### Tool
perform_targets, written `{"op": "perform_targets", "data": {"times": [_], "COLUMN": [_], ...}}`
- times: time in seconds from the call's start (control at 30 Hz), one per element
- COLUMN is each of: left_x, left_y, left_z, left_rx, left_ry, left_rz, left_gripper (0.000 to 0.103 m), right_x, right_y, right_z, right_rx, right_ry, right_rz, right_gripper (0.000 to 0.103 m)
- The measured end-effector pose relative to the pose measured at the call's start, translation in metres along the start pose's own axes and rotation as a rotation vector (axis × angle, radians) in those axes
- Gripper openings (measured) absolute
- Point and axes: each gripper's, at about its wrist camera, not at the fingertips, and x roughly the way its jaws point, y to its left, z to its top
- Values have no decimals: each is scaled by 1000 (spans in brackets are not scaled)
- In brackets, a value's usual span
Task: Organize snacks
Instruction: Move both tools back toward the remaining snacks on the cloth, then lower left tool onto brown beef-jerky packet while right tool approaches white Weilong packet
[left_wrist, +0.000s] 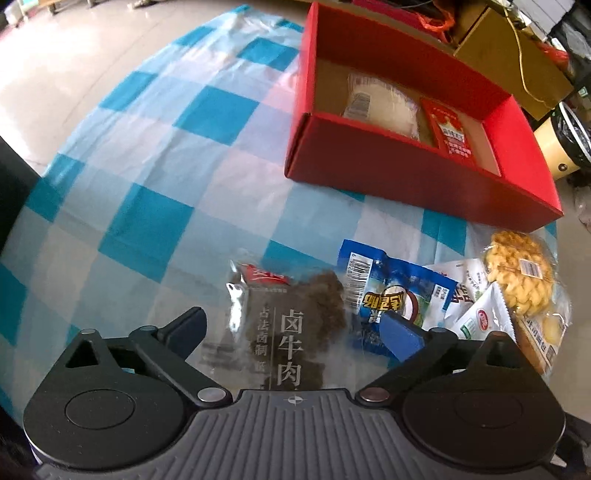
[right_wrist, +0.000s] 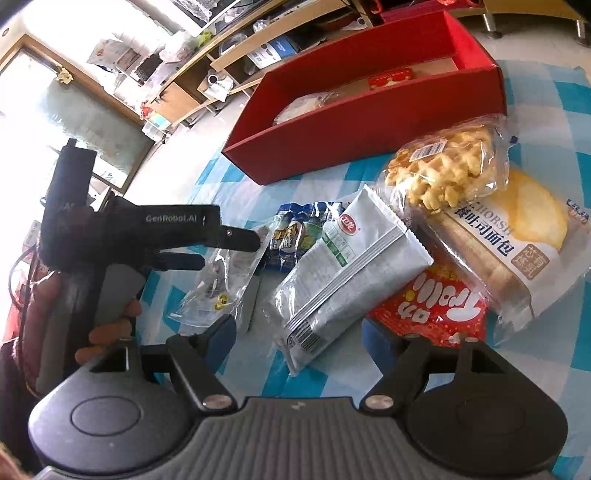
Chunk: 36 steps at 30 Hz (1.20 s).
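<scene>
My left gripper (left_wrist: 295, 328) is open, its fingers on either side of a clear braised-beef packet (left_wrist: 291, 325) lying on the checked cloth. In the right wrist view this gripper (right_wrist: 229, 251) hovers over that packet (right_wrist: 225, 280). A blue snack bag (left_wrist: 391, 284) lies just right of it. My right gripper (right_wrist: 299, 332) is open over the near end of a white-green packet (right_wrist: 343, 266). A red Troll bag (right_wrist: 436, 306), a toast bread bag (right_wrist: 509, 243) and a yellow puffed cake (right_wrist: 443, 173) lie to the right. The red box (left_wrist: 406, 177) holds a pale packet (left_wrist: 380, 103) and a red packet (left_wrist: 450, 129).
The blue-and-white checked cloth (left_wrist: 155, 206) covers the surface, with tiled floor beyond it. A cardboard box (left_wrist: 517, 55) and a black-and-tan cylinder (left_wrist: 565, 147) stand behind the red box. Wooden shelves (right_wrist: 236, 62) with clutter line the far side of the room.
</scene>
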Motion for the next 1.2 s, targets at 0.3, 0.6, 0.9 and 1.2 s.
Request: {"op": "perform_targets", "data": {"times": [0.3, 0.6, 0.9, 1.2], "left_x": [2, -25, -37, -47], "left_y": [1, 3, 22, 41], "left_z": [-1, -7, -13, -16], "left_rx": [14, 68, 44, 9], "left_ry": [-25, -91, -86, -93], "left_rz": [51, 44, -42, -107], "left_gripper": [91, 90, 91, 91], "right_x": [1, 22, 30, 26], "right_y": [-8, -6, 17, 6], "right_z": [-4, -16, -43, -34], "right_rx": [14, 31, 46, 249], "right_ry": [15, 40, -66, -98], "right_rz": [-14, -76, -178, -185], "right_gripper": [74, 80, 103, 103]}}
